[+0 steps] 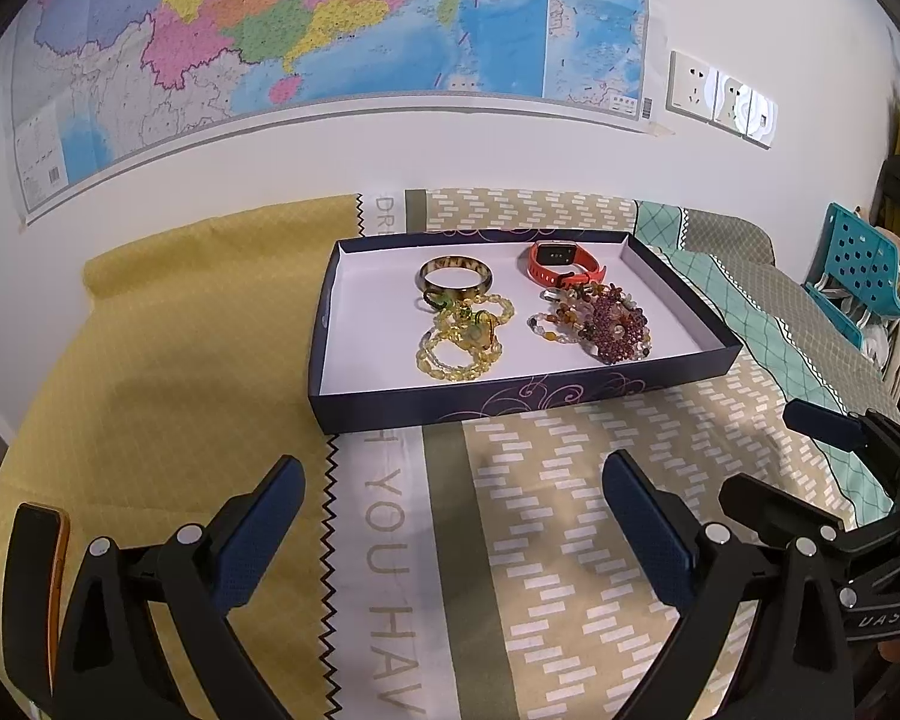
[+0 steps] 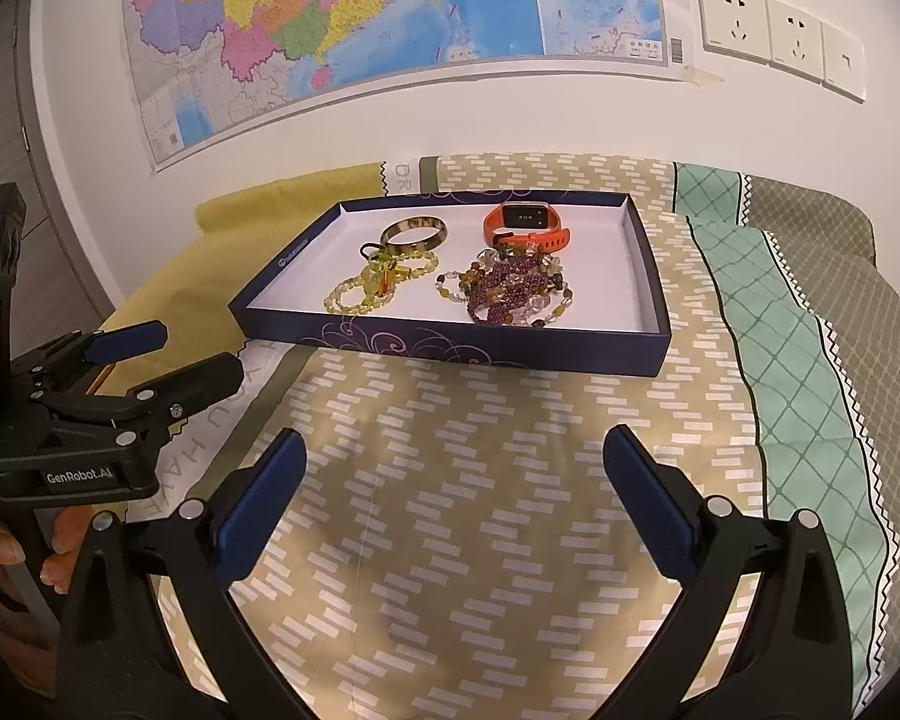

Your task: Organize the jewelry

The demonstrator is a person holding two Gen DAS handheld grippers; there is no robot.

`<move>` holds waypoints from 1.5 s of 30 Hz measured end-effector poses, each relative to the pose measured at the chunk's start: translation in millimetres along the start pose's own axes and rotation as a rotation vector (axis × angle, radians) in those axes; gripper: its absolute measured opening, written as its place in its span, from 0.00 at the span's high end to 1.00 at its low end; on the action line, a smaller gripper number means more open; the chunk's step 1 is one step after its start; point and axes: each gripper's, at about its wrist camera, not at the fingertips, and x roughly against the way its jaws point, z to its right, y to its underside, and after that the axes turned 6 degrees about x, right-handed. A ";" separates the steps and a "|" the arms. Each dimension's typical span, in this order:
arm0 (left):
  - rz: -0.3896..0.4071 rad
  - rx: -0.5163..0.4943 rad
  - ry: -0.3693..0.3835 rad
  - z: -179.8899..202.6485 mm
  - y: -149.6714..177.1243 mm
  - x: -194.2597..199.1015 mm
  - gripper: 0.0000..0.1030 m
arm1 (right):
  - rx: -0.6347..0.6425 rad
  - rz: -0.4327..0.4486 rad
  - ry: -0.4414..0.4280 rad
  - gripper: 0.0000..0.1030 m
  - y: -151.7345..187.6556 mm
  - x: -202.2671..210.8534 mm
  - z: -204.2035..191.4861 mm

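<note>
A shallow dark-blue box tray (image 1: 510,402) (image 2: 450,351) with a white floor lies on the patterned cloth. Inside it are a brown bangle (image 1: 455,279) (image 2: 414,233), an orange watch (image 1: 561,261) (image 2: 525,222), yellow bead strands (image 1: 462,336) (image 2: 372,282) and a purple and amber bead pile (image 1: 612,324) (image 2: 510,291). My left gripper (image 1: 450,480) hangs open in front of the tray, nothing between its fingers. My right gripper (image 2: 453,456) is open too, just short of the tray's near wall. Each gripper shows at the edge of the other's view, right gripper (image 1: 810,468) and left gripper (image 2: 168,354).
A dark phone with an orange edge (image 1: 36,588) lies on the yellow cloth at the left. A teal perforated crate (image 1: 858,270) stands at the far right. A wall map (image 1: 330,30) and wall sockets (image 2: 780,36) are behind. A hand (image 2: 6,546) grips the left gripper's handle.
</note>
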 end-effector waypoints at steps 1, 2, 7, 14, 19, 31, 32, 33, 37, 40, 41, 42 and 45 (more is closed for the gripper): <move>-0.001 0.000 0.000 -0.1 0.1 -0.2 0.07 | -0.001 0.001 -0.001 0.05 -0.1 0.0 0.2; -0.002 0.001 0.002 -0.3 0.4 -0.4 0.07 | -0.002 -0.001 -0.005 0.05 -0.1 -0.3 0.3; -0.003 0.003 0.000 -0.2 1.0 -0.4 0.07 | 0.000 0.001 -0.001 0.05 0.2 0.3 0.1; -0.008 0.004 0.000 -0.5 1.9 -1.2 0.07 | -0.004 -0.002 -0.002 0.05 0.2 -0.3 -0.4; -0.008 0.006 0.000 -1.3 2.1 -0.7 0.07 | -0.006 -0.004 -0.010 0.05 0.1 -0.9 0.1; -0.012 0.006 0.000 -1.3 2.8 -1.2 0.07 | -0.009 -0.006 -0.008 0.05 0.5 -2.6 0.6; -0.013 0.005 0.000 -1.3 2.8 -1.3 0.07 | -0.010 -0.006 -0.008 0.05 0.4 -2.5 0.6; -0.013 0.005 0.001 -1.1 3.0 -1.3 0.07 | -0.009 -0.005 -0.010 0.05 0.5 -2.2 0.7; -0.014 0.004 -0.001 -0.7 3.4 -1.2 0.07 | -0.008 -0.004 -0.009 0.05 0.4 -2.2 0.8; -0.013 0.005 -0.002 -0.9 3.7 -1.4 0.07 | -0.009 -0.004 -0.009 0.05 0.6 -2.1 0.4; -0.013 0.006 -0.002 -0.9 4.2 -1.6 0.07 | -0.009 -0.004 -0.008 0.05 0.6 -2.5 0.2; -0.013 0.006 -0.002 -1.0 4.3 -1.4 0.07 | -0.009 -0.003 -0.007 0.05 0.5 -2.0 0.3; -0.014 0.004 -0.003 -0.9 3.8 -1.3 0.07 | -0.010 -0.002 -0.007 0.05 0.4 -2.0 0.3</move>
